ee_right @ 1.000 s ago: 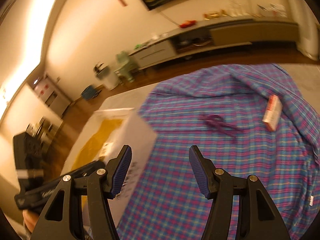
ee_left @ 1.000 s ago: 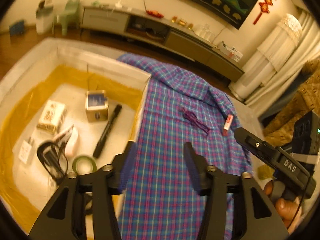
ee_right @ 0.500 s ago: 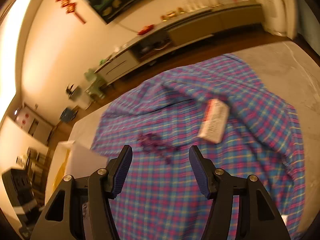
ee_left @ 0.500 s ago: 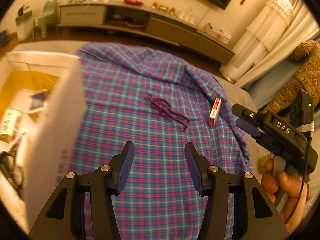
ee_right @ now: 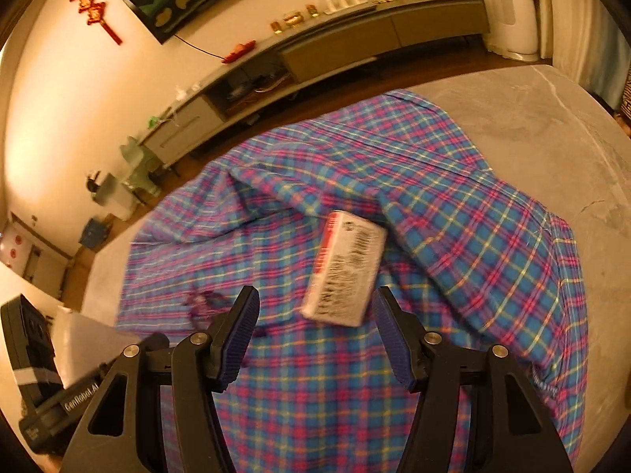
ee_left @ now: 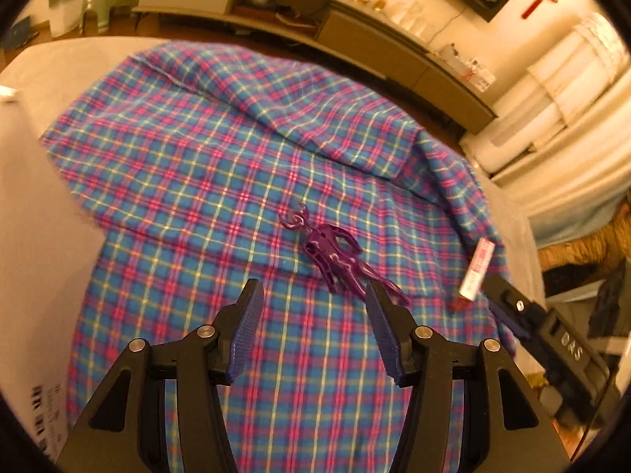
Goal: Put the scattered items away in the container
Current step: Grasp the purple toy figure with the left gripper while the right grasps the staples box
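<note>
plaid cloth [ee_left: 189, 181] over table. approach step: left gripper [ee_left: 311, 329] opening, empty, near purple clip [ee_left: 335, 254]; right gripper [ee_right: 315, 335] spread before small box [ee_right: 345, 270], blurred. next: straddle, close.

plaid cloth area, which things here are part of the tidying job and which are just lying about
For the job: purple figure, red and white box, white container, left gripper, right gripper.

Just there: plaid cloth, TV cabinet, curtain.

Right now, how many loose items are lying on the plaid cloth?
2: a purple plastic hair clip mid-cloth, and a small white-and-red printed box nearer the cloth's right edge. Folds may hide more.
</note>
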Demonstrator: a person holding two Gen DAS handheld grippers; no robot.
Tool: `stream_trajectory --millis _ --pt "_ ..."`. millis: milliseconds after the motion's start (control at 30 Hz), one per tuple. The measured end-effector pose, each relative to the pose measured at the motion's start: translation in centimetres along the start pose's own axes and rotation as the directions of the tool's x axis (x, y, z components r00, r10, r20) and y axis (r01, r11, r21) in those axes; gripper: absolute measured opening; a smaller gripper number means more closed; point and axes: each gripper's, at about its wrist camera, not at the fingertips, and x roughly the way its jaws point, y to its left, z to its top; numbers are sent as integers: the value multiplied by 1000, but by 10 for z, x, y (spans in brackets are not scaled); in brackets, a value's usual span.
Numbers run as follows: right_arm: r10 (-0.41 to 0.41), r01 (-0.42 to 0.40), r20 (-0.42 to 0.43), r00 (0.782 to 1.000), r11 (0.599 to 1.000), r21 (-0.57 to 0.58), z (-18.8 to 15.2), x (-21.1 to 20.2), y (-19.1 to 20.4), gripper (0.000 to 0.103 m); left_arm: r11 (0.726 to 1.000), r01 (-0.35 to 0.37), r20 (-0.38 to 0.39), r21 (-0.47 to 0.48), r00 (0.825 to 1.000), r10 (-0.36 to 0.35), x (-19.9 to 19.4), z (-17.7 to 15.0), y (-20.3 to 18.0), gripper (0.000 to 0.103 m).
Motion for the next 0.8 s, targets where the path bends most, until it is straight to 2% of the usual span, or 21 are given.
stream_trajectory --millis 100,200,333,533,567,600,633,800 --pt "-10 10 -17 1000 1000 11 -1 12 -12 62 999 -26 7 30 1000 26 16 8 -15 58" --pt "6 -5 -24 1000 1000 11 -1 18 -19 66 993 -99 -13 56 995 100 33 7 -27 59" --pt "6 -7 -31 1000 1000 -25 -2 27 -22 67 981 -155 46 112 987 151 41 5 -41 63" --pt "-1 1 -4 1000 995 -101 -2 32 -16 68 953 -226 141 203 970 200 46 -4 -51 62" --pt "-1 0 -6 1000 994 -106 -2 32 -16 64 951 -227 148 210 969 199 45 -5 -51 62" --pt "2 -3 -14 1000 994 -109 -2 33 -16 48 950 -225 153 215 969 194 45 -5 -51 54" --pt "3 -6 -26 1000 994 -108 -2 33 -15 44 951 -218 156 217 970 187 44 -4 -49 54" --pt "19 -22 -38 999 996 -91 -2 30 -19 41 978 -114 117 177 989 94 38 -2 -41 53"
